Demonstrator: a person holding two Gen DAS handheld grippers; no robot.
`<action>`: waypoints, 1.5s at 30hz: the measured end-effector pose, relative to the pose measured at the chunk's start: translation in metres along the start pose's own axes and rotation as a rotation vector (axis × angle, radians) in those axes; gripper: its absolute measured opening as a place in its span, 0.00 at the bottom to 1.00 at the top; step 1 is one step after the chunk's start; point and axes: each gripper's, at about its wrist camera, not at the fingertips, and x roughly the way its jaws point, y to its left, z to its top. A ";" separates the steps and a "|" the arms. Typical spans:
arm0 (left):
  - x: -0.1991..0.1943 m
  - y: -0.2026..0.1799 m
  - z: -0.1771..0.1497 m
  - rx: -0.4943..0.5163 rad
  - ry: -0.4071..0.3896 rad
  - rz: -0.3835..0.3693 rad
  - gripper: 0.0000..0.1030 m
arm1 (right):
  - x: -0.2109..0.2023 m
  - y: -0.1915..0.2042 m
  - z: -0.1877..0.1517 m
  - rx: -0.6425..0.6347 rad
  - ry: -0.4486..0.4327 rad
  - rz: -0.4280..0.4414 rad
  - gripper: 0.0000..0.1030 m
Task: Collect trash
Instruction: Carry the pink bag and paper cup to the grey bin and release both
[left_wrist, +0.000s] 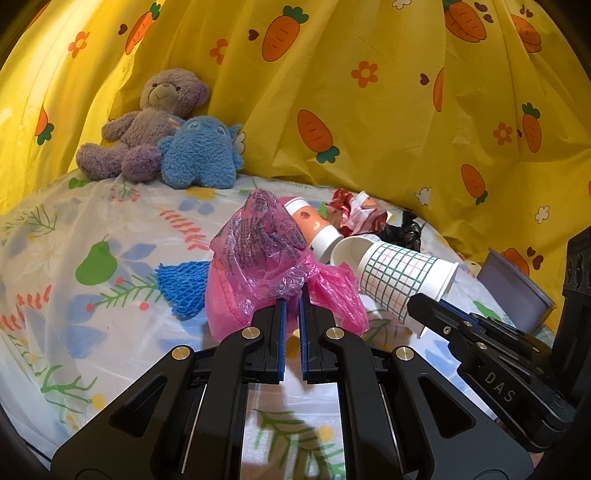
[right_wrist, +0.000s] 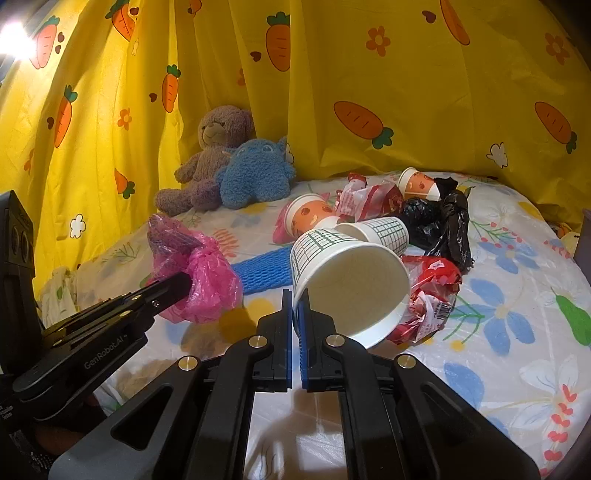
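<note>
Right up close, the right gripper (right_wrist: 296, 295) is clamped on the near rim of a checked paper cup (right_wrist: 347, 280), jaws pinched tight on the cup wall, mouth of the cup tipped toward the camera and clear of the bedspread (right_wrist: 517, 369). Just to its left, the left gripper (left_wrist: 293, 295) is closed on a bunch of pink plastic bag (left_wrist: 266, 258), holding it up off the bed.

So the step in hand looks like bagging: one cup caught, the bag held ready. My read of the next move is that the bag's mouth needs finding and spreading, because right now it is scrunched in a knot, and the cup has to be carried left and dropped in rim or base first without crushing it.

Moving back: a blue foam net sleeve (right_wrist: 262, 271) lies flat behind the bag. A second checked cup (right_wrist: 380, 230) lies on its side just behind the held one. To the right, a red crumpled wrapper (right_wrist: 428, 295) touches the held cup's rim, with a black plastic bag (right_wrist: 443, 221) past it. Farther still, two orange cups (right_wrist: 314, 218) on their sides, and another red wrapper (right_wrist: 369, 199) between them.

Count: four cups, two red wrappers, one black bag, one blue net, one pink bag. At the far curtain (right_wrist: 406, 74), two plush toys, a teddy bear (right_wrist: 214, 155) and a blue plush (right_wrist: 258, 173), not trash by my guess.
</note>
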 end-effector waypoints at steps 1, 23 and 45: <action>-0.002 -0.005 0.001 0.009 -0.005 -0.005 0.05 | -0.008 -0.002 0.001 0.000 -0.016 0.005 0.04; 0.017 -0.253 0.063 0.328 -0.057 -0.467 0.05 | -0.160 -0.171 0.045 0.120 -0.277 -0.458 0.04; 0.185 -0.425 0.046 0.311 0.314 -0.808 0.05 | -0.145 -0.322 0.028 0.339 -0.071 -0.728 0.04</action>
